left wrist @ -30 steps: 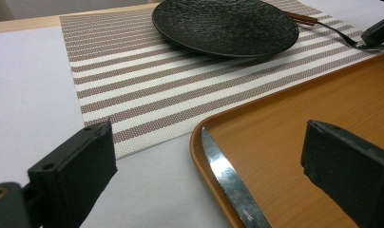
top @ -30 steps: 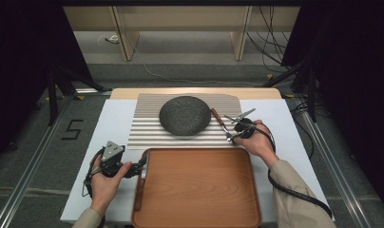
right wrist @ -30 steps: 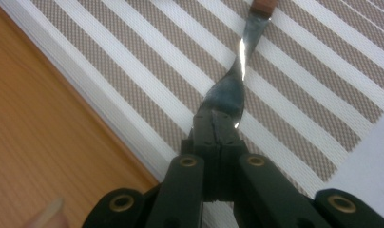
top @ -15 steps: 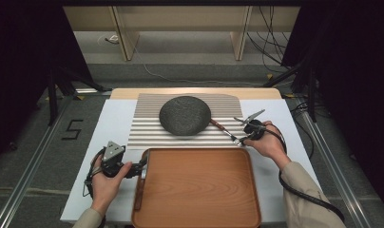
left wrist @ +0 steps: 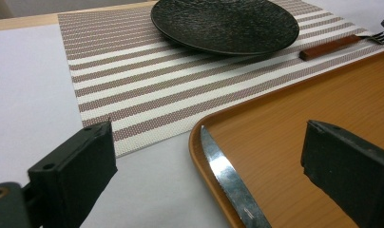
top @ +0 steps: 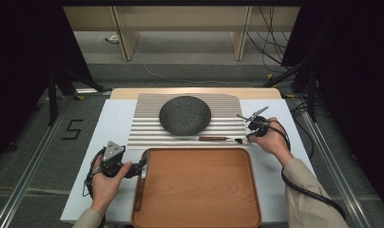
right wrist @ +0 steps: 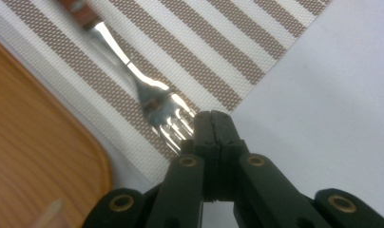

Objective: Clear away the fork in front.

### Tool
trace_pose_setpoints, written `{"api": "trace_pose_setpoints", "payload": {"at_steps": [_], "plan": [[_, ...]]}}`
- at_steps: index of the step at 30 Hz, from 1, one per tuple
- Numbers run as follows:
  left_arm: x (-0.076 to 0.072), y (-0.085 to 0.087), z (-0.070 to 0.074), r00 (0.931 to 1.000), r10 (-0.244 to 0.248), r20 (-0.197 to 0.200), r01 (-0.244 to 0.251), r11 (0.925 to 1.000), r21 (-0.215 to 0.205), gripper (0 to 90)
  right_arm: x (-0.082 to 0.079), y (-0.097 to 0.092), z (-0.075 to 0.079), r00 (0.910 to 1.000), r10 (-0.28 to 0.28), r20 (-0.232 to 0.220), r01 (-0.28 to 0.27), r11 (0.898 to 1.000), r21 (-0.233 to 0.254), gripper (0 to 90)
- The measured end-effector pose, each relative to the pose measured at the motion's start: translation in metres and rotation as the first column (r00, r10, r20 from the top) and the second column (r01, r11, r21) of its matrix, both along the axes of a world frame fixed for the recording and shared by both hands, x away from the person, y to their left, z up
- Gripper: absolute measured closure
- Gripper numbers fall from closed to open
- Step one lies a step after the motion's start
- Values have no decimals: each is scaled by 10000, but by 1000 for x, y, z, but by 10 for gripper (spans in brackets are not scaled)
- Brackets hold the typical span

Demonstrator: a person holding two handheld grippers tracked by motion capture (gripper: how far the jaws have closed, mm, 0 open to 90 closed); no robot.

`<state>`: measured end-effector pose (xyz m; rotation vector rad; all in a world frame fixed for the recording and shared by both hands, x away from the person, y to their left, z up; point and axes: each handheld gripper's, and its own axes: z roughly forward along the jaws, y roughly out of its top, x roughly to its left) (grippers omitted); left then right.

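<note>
Over the last second the fork (top: 222, 139) has swung from a slant beside the dark plate (top: 185, 114) to lie level along the striped placemat (top: 147, 135), between the plate and the wooden tray (top: 196, 190). The right hand-held gripper (top: 247, 140) has drawn outward with it; its jaws are pressed together at the fork's tines (right wrist: 173, 124), though whether they pinch a tine or merely touch I cannot quite tell. I judge the fork is being dragged into place for a table setting. The left hand-held gripper (top: 141, 167) has not moved, and its jaws stand wide over the tray's edge, where a knife (left wrist: 230, 183) lies untouched.

The counter (top: 111, 123) is white under the placemat. Beyond it are a grey floor, wooden furniture legs and loose cables.
</note>
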<state>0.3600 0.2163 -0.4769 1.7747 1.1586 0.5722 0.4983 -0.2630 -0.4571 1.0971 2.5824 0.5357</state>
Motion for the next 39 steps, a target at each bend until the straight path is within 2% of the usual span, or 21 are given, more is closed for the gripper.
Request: {"api": "trace_pose_setpoints", "payload": {"at_steps": [6, 15, 20, 23, 27, 30, 34, 39], "plan": [[0, 0, 0, 10000, 9, 1, -9, 10000, -19, 39, -1, 3, -1, 9999, 58, -133, -58, 10000, 36, 900], [0, 0, 0, 10000, 10, -16, -10, 10000, -79, 42, 0, 1, -2, 9999, -31, -103, 33, 9999, 134, 900], [0, 0, 0, 10000, -16, -47, 15, 10000, -85, 46, -3, 0, 0, 9999, -19, 133, 13, 9989, 461, 900], [0, 0, 0, 10000, -17, -62, 16, 10000, -82, 48, -4, -1, 4, 9991, 20, 426, -51, 9973, 726, 876], [0, -1, 0, 10000, -19, -74, 18, 9999, -100, 48, -6, -1, 13, 9957, 113, 921, -213, 9939, 1079, 815], [0, -1, 0, 10000, -33, -59, 32, 9999, -96, 48, -7, -2, 18, 9913, 108, 1308, -308, 9878, 1524, 742], [0, 0, 0, 10000, -26, -60, 25, 9999, -103, 48, -8, -2, 23, 9852, 209, 1703, -554, 9781, 2006, 607], [0, 0, -1, 10000, -39, -62, 39, 10000, -86, 48, -8, -1, 24, 9767, 655, 2045, -1119, 9681, 2243, 436]]}}
